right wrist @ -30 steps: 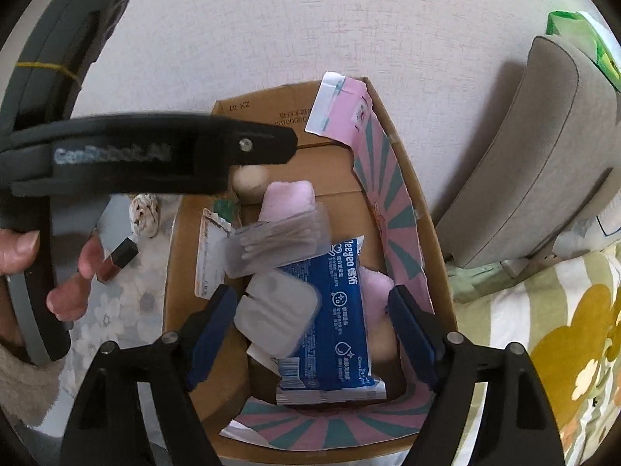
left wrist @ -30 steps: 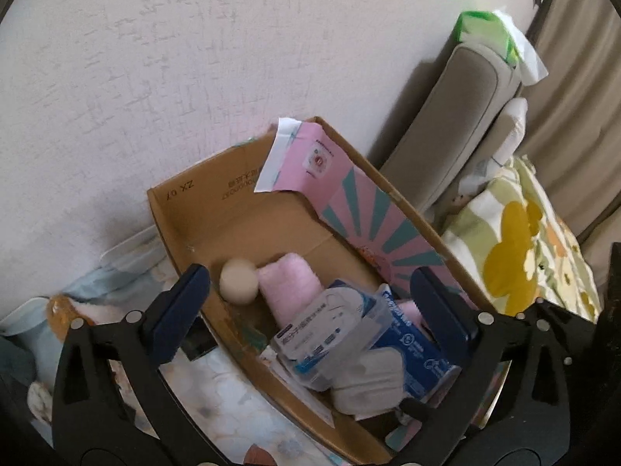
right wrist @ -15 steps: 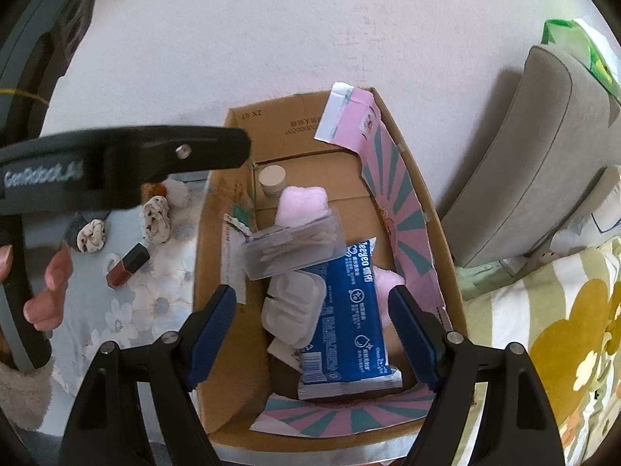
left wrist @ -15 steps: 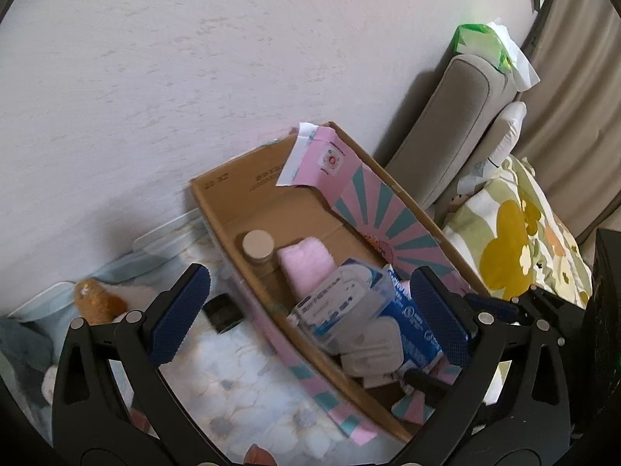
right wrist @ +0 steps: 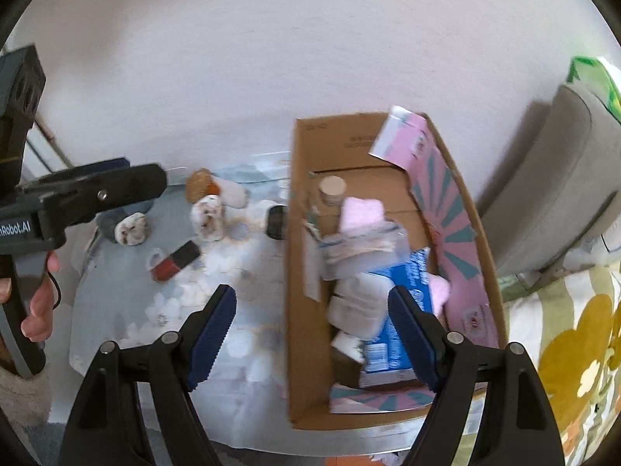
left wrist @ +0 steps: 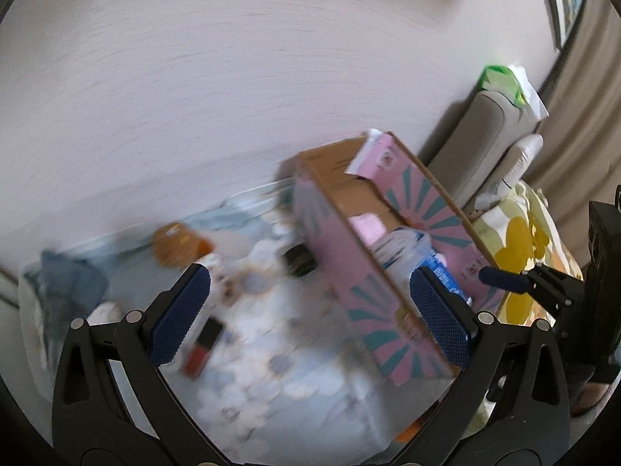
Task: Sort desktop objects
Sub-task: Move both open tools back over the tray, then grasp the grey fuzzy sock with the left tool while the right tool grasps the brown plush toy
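A cardboard box (right wrist: pixel 302 272) with pink and teal flaps stands on the flowered table; it also shows in the left wrist view (left wrist: pixel 349 272). It holds a blue pack (right wrist: pixel 403 303), a pink cloth (right wrist: pixel 363 213), clear plastic packs and a small jar (right wrist: pixel 332 188). On the table left of the box lie a red and black lipstick (right wrist: pixel 174 262), two shells (right wrist: pixel 207 219), a black cap (right wrist: pixel 276 222) and an orange lump (right wrist: pixel 198 184). My left gripper (left wrist: pixel 310 318) is open and empty above the table. My right gripper (right wrist: pixel 312 336) is open and empty over the box's left wall.
A white wall runs behind the table. A grey cushion (right wrist: pixel 551 202) and a flowered yellow blanket (right wrist: pixel 574 349) lie right of the box. A green tissue pack (left wrist: pixel 500 81) sits on the cushion. The left gripper's body (right wrist: pixel 77 202) shows at the right view's left edge.
Both grippers have pulled back from the box and swung left. More of the table and its loose objects has come into view. Both stay open and empty.
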`<action>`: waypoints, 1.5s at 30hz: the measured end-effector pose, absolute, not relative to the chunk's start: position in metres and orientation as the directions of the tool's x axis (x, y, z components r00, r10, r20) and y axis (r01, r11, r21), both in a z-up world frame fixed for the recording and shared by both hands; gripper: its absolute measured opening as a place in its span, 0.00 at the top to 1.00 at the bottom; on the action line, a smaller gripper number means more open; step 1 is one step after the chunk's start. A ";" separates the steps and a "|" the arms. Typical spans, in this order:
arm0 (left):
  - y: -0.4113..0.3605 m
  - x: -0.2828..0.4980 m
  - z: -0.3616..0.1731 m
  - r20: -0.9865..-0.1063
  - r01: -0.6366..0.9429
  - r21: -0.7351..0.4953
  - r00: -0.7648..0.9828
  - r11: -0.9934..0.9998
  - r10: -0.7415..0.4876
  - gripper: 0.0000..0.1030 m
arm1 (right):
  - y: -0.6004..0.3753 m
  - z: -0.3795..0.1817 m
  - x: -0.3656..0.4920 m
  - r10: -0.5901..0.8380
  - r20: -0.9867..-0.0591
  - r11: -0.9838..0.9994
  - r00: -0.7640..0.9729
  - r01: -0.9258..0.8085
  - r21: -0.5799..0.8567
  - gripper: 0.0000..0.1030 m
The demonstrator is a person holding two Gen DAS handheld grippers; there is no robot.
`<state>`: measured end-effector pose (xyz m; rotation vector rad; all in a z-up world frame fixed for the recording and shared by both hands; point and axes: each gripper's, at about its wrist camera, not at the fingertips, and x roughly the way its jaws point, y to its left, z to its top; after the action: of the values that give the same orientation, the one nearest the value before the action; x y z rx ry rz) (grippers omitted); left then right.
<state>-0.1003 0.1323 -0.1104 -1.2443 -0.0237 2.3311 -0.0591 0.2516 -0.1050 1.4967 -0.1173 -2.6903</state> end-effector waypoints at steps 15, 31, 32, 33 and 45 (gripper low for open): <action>-0.015 -0.040 -0.149 -0.790 -0.096 -0.308 -0.528 -0.947 0.310 0.01 | 0.168 -0.125 -0.060 -0.220 -0.842 -0.969 -0.493 0.209 0.131 0.25; -0.115 -0.128 -0.194 -0.824 0.037 -0.247 -0.534 -0.968 0.190 0.01 | 0.106 -0.157 -0.173 -0.238 -0.849 -0.956 -0.472 0.267 0.120 0.25; -0.120 -0.142 -0.202 -0.830 0.038 -0.252 -0.522 -0.967 0.195 0.01 | 0.102 -0.164 -0.186 -0.232 -0.852 -0.957 -0.470 0.266 0.114 0.25; -0.122 -0.151 -0.208 -0.835 0.033 -0.250 -0.513 -0.968 0.198 0.01 | 0.098 -0.171 -0.196 -0.229 -0.852 -0.957 -0.470 0.267 0.110 0.25; -0.116 -0.197 -0.263 -0.880 -0.026 -0.178 -0.443 -0.984 0.171 0.26 | 0.052 -0.237 -0.258 -0.086 -0.893 -0.917 -0.442 0.386 -0.103 0.33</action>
<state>-0.1971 -0.1156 -0.2630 -1.5897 -0.2086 2.5652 -0.2576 0.0525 -0.2375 1.4705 0.4260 -2.4142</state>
